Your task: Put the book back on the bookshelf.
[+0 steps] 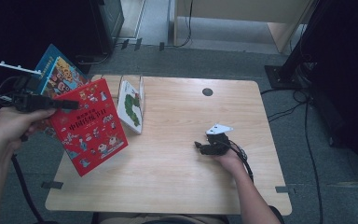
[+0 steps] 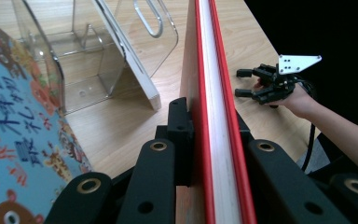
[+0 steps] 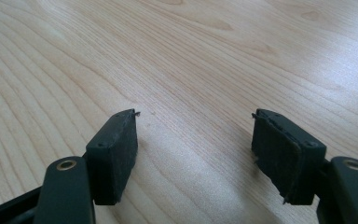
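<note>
Left gripper (image 1: 67, 104) clamped on the spine edge of a red book (image 1: 91, 126), held tilted in the air over the table's (image 1: 182, 186) left edge, clear of the wood; a blue book (image 1: 56, 74) just behind it, off the far left corner, hold on it not discernible. Right gripper (image 1: 199, 147) resting right of the table's centre, jaws wide and empty over bare wood. Clear rack (image 2: 98, 56) near the far left corner with one white book (image 1: 131, 106) leaning in it; judged part done, red book not yet racked.
</note>
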`<state>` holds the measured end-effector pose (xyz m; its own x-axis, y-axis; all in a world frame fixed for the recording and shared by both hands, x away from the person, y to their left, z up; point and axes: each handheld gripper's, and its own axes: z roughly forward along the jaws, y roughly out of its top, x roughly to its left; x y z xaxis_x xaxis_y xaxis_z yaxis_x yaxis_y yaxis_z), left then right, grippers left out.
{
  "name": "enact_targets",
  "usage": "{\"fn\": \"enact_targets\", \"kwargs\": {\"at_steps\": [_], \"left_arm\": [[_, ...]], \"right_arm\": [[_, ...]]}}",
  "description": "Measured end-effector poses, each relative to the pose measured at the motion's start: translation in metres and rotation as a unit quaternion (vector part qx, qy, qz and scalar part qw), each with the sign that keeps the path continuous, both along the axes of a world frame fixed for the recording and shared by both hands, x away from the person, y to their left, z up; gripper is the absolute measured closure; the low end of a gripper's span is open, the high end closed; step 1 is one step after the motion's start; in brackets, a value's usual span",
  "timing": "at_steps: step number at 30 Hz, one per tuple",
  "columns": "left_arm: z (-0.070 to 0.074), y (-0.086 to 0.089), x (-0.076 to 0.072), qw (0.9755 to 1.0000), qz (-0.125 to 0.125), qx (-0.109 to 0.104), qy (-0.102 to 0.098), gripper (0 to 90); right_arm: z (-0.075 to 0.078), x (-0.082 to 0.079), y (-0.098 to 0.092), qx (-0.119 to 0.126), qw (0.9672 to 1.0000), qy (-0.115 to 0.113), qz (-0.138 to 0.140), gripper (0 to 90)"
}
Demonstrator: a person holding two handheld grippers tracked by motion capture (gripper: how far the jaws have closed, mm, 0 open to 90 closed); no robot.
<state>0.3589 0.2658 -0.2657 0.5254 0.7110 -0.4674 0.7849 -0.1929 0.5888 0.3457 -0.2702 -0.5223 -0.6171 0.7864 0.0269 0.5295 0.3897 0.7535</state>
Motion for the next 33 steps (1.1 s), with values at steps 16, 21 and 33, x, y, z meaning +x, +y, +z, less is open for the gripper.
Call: {"fn": "enact_targets", "kwargs": {"at_steps": [16, 21, 33], "left_arm": [[-0.001, 0.012, 0.016, 0.9979, 0.062, 0.000, 0.017, 79.2], [0.000, 0.007, 0.024, 0.9975, 0.068, 0.011, 0.019, 79.2], [0.004, 0.007, 0.038, 0.9966, 0.079, 0.020, 0.012, 79.1]], "right_arm": [[0.000, 0.000, 0.003, -0.001, 1.0000, -0.001, 0.002, 31.0], [0.000, 0.000, 0.003, 0.000, 1.0000, -0.002, 0.003, 31.0], [0.000, 0.000, 0.003, -0.001, 1.0000, -0.002, 0.003, 31.0]]}}
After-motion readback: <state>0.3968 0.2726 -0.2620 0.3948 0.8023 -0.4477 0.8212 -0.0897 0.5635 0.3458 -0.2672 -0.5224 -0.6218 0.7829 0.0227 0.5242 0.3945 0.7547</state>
